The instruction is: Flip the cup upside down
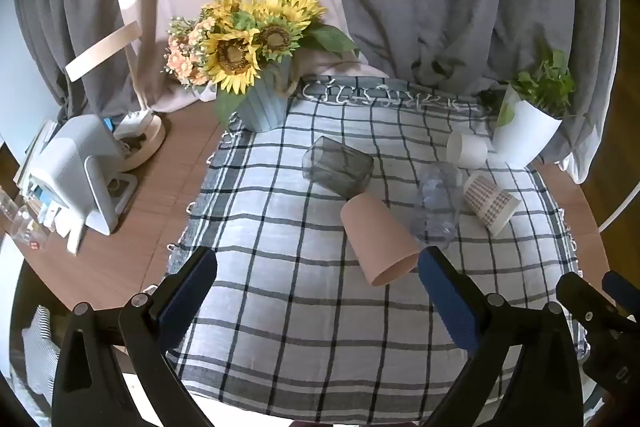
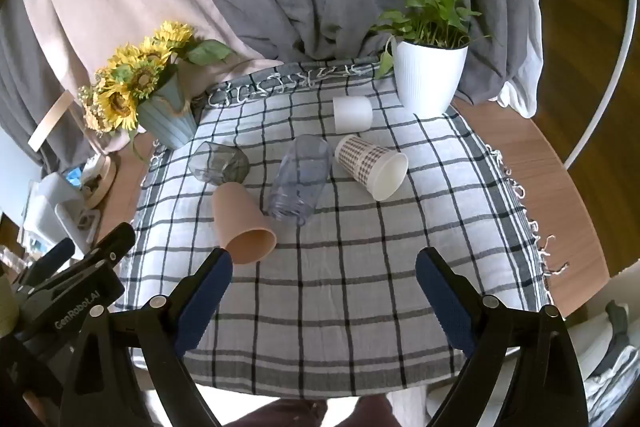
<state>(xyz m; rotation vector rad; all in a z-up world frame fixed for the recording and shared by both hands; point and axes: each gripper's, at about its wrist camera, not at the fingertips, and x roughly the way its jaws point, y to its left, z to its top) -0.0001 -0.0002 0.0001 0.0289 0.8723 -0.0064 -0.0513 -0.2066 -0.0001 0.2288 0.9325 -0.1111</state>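
Several cups lie on their sides on a checked cloth. A pink cup lies nearest, mouth towards me. A clear ribbed cup, a dark glass cup, a checked paper cup and a white cup lie behind it. My left gripper is open and empty, in front of the pink cup. My right gripper is open and empty, just right of the pink cup's mouth.
A blue pot of sunflowers stands at the back left. A white pot with a green plant stands at the back right. Small devices sit on the wooden table at left. Grey curtains hang behind.
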